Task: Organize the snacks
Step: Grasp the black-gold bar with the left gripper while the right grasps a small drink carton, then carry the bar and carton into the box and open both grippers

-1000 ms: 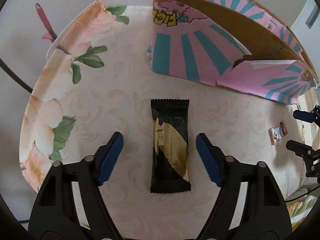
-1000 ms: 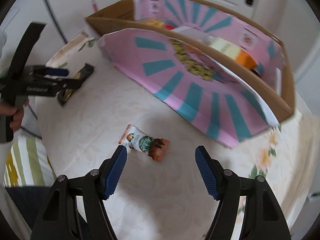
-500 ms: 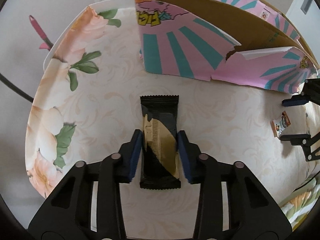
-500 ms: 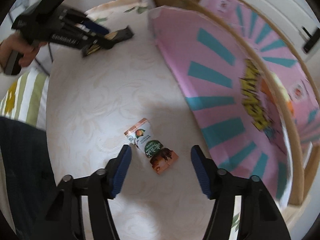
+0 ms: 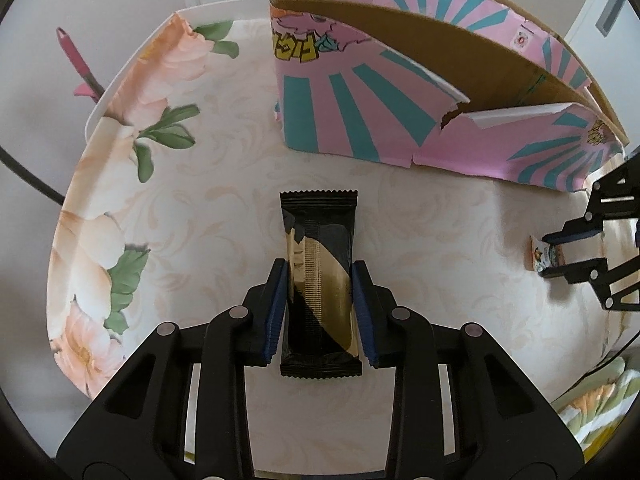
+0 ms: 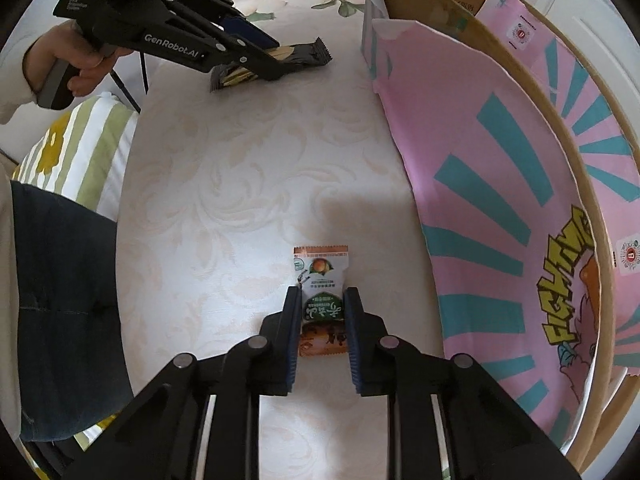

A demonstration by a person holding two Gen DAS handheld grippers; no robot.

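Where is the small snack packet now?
In the right wrist view, the small packet lies on the tablecloth, between the right tongs, left of the pink box.

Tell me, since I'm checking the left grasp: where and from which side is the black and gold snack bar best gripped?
Across its narrow width, at the lower half, from above. The black and gold snack bar lies flat on the table, long edges exposed. The left gripper is shut on it exactly so.

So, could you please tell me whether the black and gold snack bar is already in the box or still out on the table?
Out: the black and gold snack bar lies flat on the table.
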